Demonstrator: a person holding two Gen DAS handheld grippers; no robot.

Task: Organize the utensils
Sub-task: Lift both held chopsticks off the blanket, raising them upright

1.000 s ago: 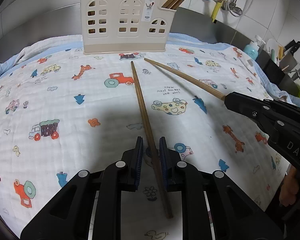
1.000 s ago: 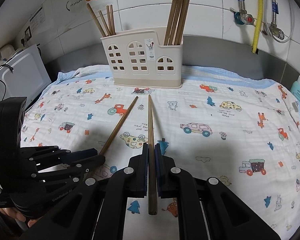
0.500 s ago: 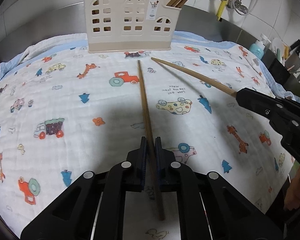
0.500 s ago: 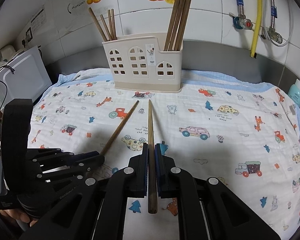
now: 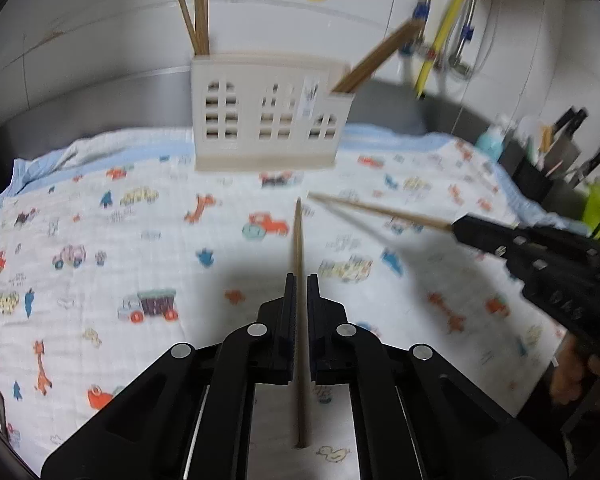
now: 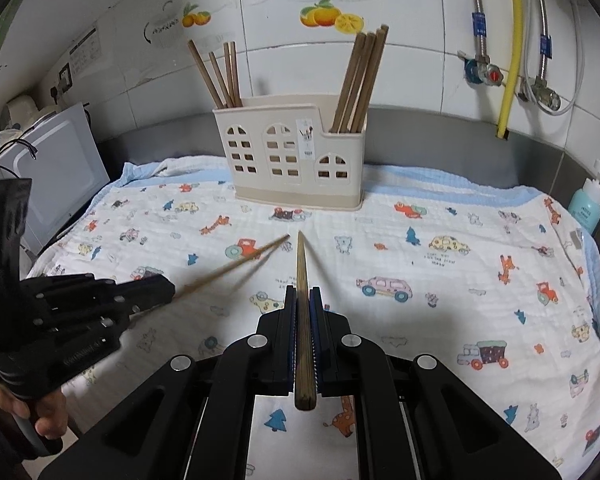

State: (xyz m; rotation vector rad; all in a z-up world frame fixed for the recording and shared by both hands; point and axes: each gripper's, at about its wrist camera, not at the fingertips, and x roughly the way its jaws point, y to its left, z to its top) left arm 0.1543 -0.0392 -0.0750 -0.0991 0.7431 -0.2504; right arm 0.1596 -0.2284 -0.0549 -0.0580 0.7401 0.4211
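Since a second ago the left tongs point(image 5: 298, 292) have pinched their chopstick point(image 5: 300, 264) off the cloth-covered bench point(image 5: 100, 248), while the right tongs point(image 6: 303, 300) clamp another chopstick point(image 6: 302, 272), both aimed at the holder point(image 6: 296, 156) by the bench's far edge, likely for dropping in.

A white cartoon-print cloth point(image 6: 440, 248) covers the surface. On the cloth, toward the back wall, a cream utensil holder point(image 6: 296, 160) with window cut-outs stands upright.

Open cloth point(image 6: 440, 248) ahead; cream holder point(image 6: 296, 160) at its far edge.
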